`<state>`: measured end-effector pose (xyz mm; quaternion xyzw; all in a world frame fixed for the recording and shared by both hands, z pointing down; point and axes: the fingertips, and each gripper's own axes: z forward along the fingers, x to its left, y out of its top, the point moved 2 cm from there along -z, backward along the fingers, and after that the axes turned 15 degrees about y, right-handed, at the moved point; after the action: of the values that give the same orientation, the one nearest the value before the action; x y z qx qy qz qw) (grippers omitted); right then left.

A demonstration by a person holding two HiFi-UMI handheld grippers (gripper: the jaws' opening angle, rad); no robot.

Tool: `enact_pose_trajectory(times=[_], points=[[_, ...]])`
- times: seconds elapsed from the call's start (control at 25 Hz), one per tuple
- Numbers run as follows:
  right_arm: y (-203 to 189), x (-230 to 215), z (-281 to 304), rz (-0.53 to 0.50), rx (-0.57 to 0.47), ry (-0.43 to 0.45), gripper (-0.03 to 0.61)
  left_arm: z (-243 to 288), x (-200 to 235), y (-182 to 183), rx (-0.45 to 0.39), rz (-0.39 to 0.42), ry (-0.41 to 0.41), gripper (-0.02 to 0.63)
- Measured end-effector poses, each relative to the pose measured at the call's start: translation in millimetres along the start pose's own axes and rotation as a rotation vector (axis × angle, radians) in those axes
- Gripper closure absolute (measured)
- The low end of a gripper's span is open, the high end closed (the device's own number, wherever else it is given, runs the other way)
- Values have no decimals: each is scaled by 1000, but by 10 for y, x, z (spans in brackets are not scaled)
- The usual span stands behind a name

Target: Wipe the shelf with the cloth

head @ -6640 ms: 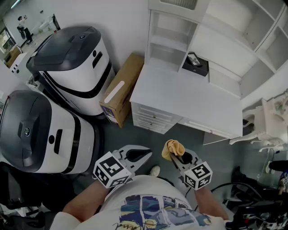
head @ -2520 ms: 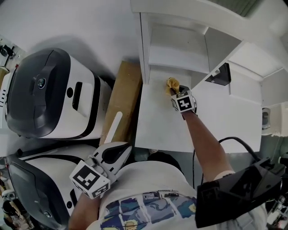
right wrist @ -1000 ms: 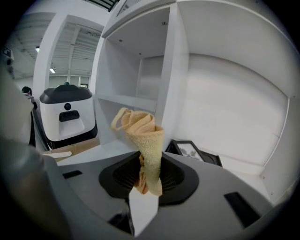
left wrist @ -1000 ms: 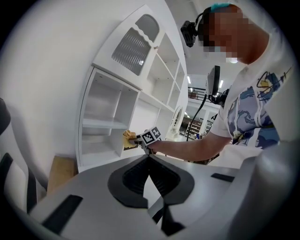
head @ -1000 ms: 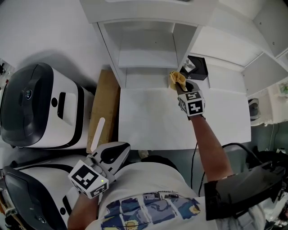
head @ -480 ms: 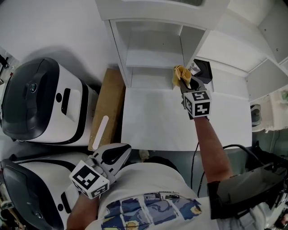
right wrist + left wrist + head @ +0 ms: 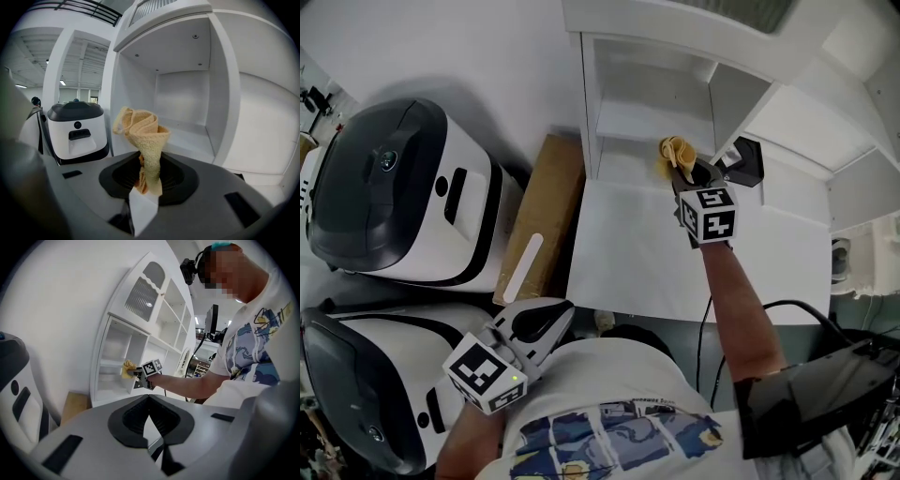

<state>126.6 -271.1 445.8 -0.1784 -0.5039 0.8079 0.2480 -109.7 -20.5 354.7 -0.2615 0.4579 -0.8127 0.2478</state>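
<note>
One yellow cloth (image 7: 675,152) clamped in right gripper (image 7: 683,172), at shelf (image 7: 649,120) compartment mouth, left gripper (image 7: 551,325) jaws together, empty, two units left: far machine (image 7: 398,187), near machine (image 7: 366,375), one cardboard box (image 7: 546,220).

Cloth (image 7: 143,133): rough, looped terry fabric, matt. Shelf (image 7: 187,135): smooth white painted board with a faint sheen. Right gripper (image 7: 146,171): matt grey plastic. Left of the shelf: a box (image 7: 539,225) of matt brown cardboard, and machines (image 7: 394,183) with glossy white plastic shells.
</note>
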Motion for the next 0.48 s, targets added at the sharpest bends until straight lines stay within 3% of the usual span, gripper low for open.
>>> enact_pose_trajectory(times=[0.48], points=[[230, 567, 759, -8, -13, 130, 463, -258, 337, -38, -1, -37, 93, 601]])
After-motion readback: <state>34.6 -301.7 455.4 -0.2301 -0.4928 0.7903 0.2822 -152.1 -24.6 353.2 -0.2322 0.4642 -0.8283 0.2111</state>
